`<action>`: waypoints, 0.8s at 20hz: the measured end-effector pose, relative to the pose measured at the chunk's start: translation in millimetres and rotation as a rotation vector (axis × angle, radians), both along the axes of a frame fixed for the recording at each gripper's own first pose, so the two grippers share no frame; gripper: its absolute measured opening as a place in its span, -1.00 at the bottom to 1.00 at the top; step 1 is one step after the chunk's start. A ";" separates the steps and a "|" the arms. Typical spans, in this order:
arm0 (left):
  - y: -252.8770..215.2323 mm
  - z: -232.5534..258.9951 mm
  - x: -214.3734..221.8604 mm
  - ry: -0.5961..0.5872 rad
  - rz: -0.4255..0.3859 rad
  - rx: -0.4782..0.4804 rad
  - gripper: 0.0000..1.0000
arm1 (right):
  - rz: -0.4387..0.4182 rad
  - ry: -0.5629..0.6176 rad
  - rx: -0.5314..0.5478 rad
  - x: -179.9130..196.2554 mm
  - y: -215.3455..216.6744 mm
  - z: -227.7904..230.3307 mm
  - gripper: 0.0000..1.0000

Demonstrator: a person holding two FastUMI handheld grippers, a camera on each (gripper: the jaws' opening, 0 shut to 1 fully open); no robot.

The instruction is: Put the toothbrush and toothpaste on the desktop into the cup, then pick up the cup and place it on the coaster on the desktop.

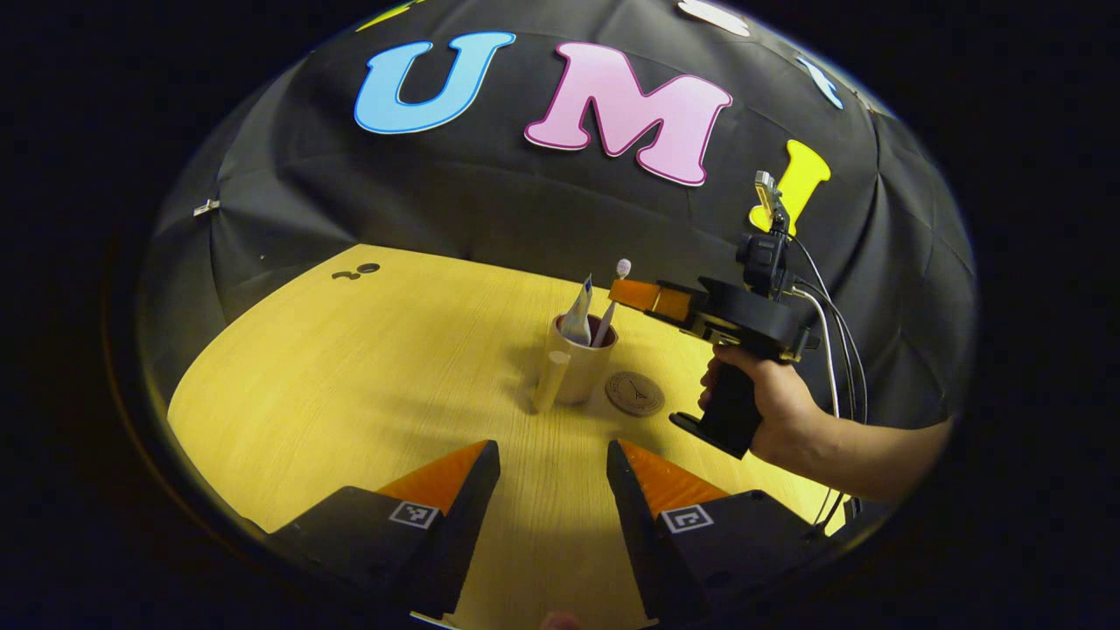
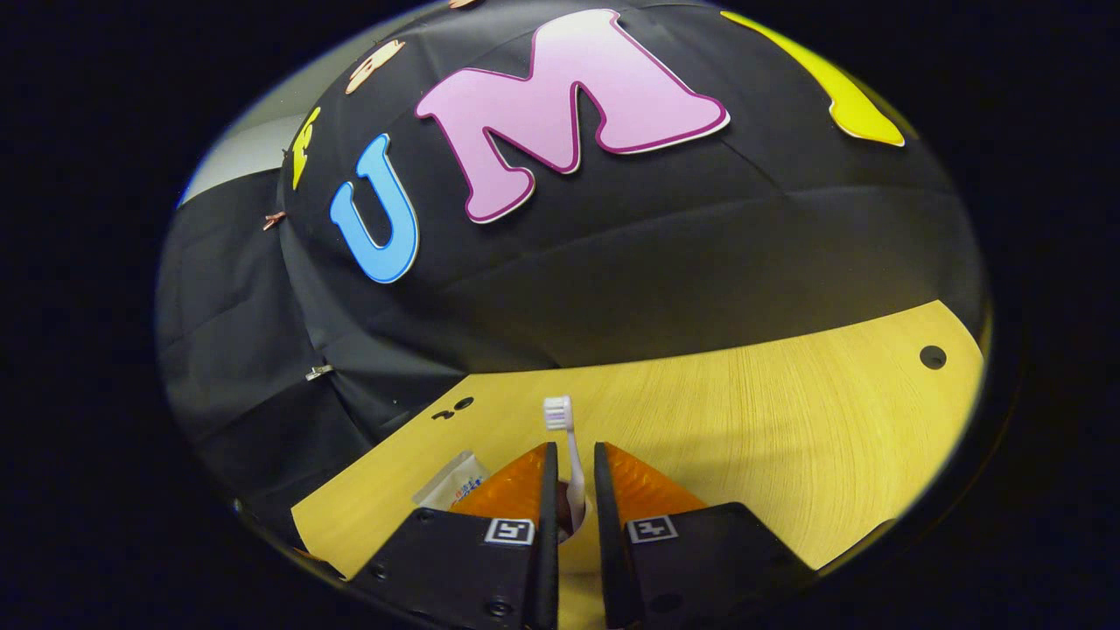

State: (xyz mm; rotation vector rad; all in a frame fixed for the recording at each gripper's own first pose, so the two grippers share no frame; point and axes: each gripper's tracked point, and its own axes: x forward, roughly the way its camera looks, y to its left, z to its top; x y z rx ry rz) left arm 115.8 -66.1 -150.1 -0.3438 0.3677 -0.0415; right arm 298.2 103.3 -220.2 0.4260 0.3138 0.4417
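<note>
Toothbrush [image 2: 573, 455]: upright between the two orange fingers of the right gripper [image 2: 573, 477], bristle head above the fingertips, stem running down through the narrow gap; whether the pads actually press on the stem cannot be told. Seen from the left gripper view, the same toothbrush [image 1: 612, 302] stands in the cup [image 1: 582, 359], head up and leaning slightly right, with the right gripper [image 1: 647, 296] level at its upper stem, held by a hand [image 1: 774, 402] on the black pistol grip. Toothpaste [image 1: 577, 311]: tube standing in the cup just left of the toothbrush, crimped end up; its end also shows in the right gripper view [image 2: 451, 481], just left of the left-hand finger. Cup: cream, on the yellow wooden desktop [image 1: 350, 376], handle toward the camera. Coaster [image 1: 635, 393]: round, brown, flat on the desktop, just right of the cup's base and close to touching it, bare on top. Left gripper [image 1: 553, 464]: jaws spread wide, nothing between them, low over the desktop and well short of the cup, which sits ahead along the line of the gap. Cables [image 1: 831, 350]: run from the right gripper's rear down past the wrist. Small dark holes [image 1: 357, 271]: far left edge of the desktop, well apart from the cup.
</note>
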 end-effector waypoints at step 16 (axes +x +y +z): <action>9.8 3.2 40.6 0.057 -0.060 0.092 0.54 | -0.015 0.147 0.062 -107.4 -24.3 -5.0 -0.30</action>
